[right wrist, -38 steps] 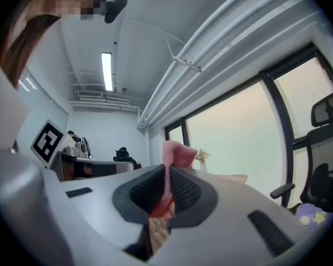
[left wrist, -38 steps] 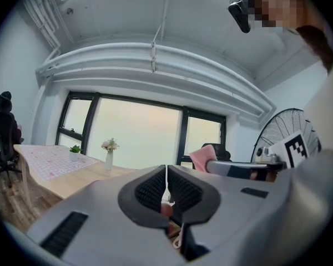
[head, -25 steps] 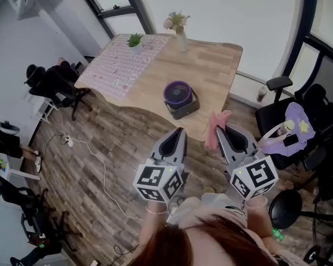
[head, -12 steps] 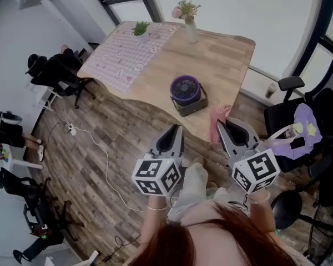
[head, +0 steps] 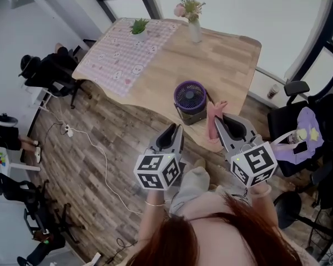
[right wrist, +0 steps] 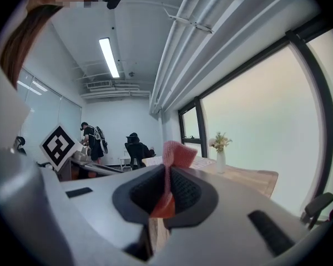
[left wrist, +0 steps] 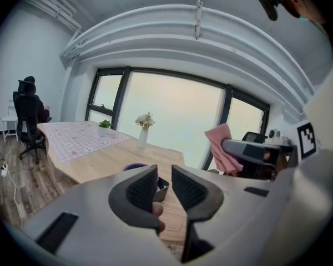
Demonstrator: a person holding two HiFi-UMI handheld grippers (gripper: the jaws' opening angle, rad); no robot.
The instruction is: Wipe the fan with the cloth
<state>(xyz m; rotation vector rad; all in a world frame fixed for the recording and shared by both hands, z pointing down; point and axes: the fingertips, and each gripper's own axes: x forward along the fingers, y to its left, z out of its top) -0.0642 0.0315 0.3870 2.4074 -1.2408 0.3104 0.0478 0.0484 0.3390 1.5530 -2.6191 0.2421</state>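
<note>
Head view: cloth [head: 213, 112] in right hand-held gripper [head: 221, 122] now nearer fan [head: 190, 97].

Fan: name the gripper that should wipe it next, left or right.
Right. The right gripper is shut on the cloth, which shows close beside the fan in the head view. The left gripper is open and empty.
</note>
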